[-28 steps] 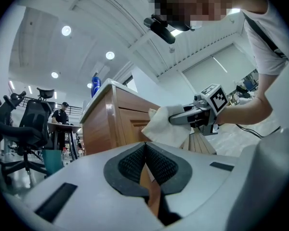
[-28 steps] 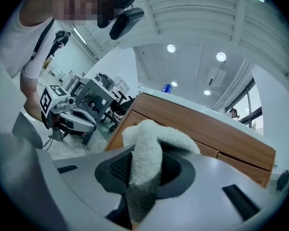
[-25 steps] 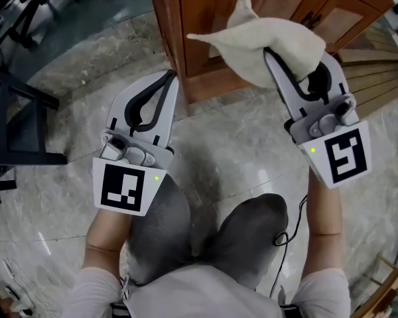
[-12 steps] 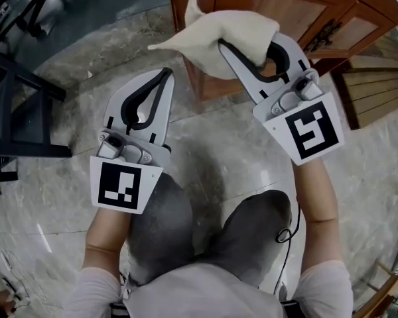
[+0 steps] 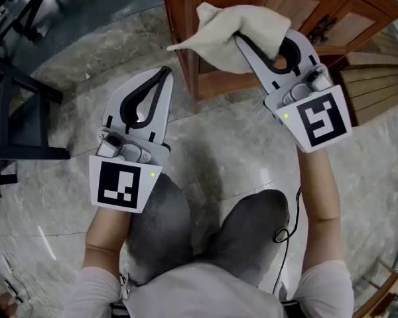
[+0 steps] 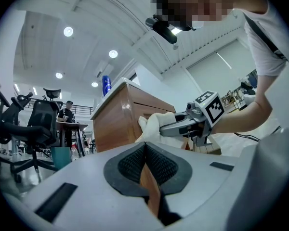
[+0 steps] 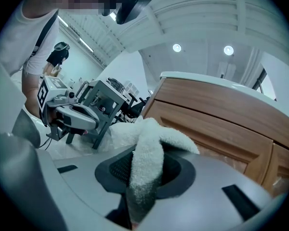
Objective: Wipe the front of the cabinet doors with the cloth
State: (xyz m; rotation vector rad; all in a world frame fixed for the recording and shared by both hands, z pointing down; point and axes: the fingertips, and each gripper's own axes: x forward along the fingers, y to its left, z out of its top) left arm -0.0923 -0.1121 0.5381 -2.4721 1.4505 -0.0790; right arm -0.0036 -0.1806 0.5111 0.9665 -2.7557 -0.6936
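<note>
A cream cloth is bunched against the front of the brown wooden cabinet at the top of the head view. My right gripper is shut on the cloth, which drapes over its jaws and hides the tips. The cabinet doors fill the right of the right gripper view. My left gripper hovers over the floor left of the cabinet's corner, shut with nothing between its jaws. In the left gripper view the cabinet stands ahead, with the cloth pressed on it.
A dark metal frame stands at the left over the grey marble floor. Wooden slats lie at the right of the cabinet. The person's knees are below the grippers. Office chairs and a table stand farther off.
The right gripper with the cloth swept left across the cabinet front, then came back a little to the right. The left gripper has stayed nearly still.
</note>
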